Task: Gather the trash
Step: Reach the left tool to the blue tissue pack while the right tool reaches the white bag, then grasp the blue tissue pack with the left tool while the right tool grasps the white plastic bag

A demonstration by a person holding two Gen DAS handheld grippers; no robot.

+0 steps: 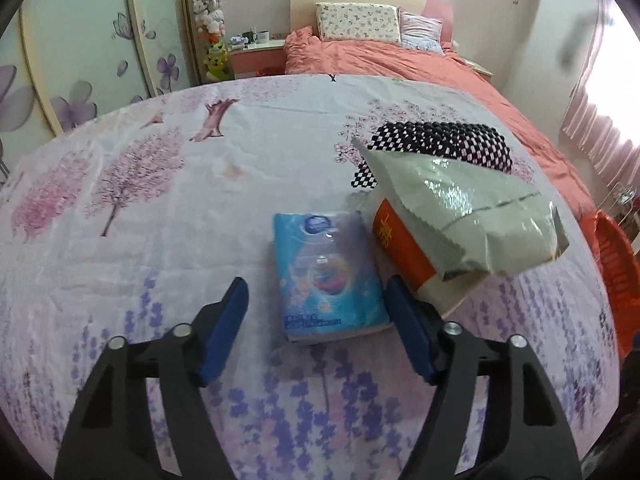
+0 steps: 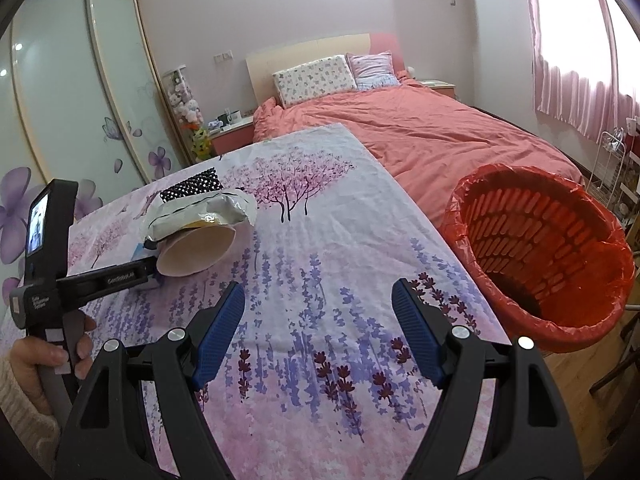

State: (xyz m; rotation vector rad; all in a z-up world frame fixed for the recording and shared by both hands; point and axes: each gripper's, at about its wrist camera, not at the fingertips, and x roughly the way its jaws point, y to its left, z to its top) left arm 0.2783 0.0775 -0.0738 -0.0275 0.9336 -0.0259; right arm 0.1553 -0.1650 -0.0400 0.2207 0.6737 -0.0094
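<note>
Tissue pack (image 1: 330, 276) abuts cup (image 1: 404, 248) under foil bag (image 1: 468, 216).

parted tongs (image 1: 316, 308), tissue pack (image 1: 330, 276) between

Both wrist views look low across the bench (image 1: 160, 208) toward the bed (image 2: 440, 132), the left much nearer the shared crumpled bag (image 1: 460, 216).

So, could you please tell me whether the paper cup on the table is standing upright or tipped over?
Tipped over: the paper cup lies on its side on the table, open mouth facing the camera, under the silver bag.
</note>
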